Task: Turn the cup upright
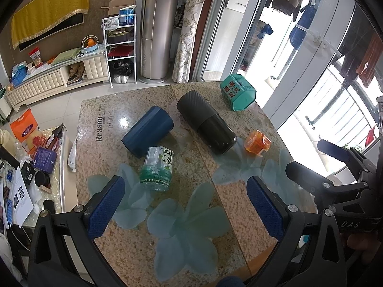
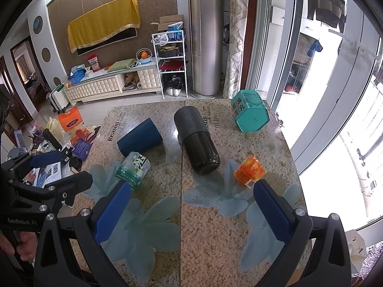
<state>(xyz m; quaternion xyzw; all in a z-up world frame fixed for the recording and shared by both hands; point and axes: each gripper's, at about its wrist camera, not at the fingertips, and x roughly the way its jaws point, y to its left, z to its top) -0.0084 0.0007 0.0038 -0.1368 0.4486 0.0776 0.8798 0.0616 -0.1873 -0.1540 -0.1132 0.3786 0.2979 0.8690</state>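
A dark blue cup (image 1: 148, 131) lies on its side on the speckled table (image 1: 167, 215); it also shows in the right wrist view (image 2: 140, 137). A black ribbed flask (image 1: 205, 122) lies on its side beside it, also in the right wrist view (image 2: 196, 138). My left gripper (image 1: 186, 205) is open and empty, hovering above the table's near part. My right gripper (image 2: 194, 212) is open and empty, also above the near part. The right gripper shows at the right of the left wrist view (image 1: 335, 167).
A clear jar with a green lid (image 1: 158, 169) lies near the cup. An orange jar (image 1: 257, 142) lies right of the flask. A teal hexagonal tin (image 1: 237, 93) lies at the far right. The table edge drops to cluttered floor on the left (image 1: 36, 148).
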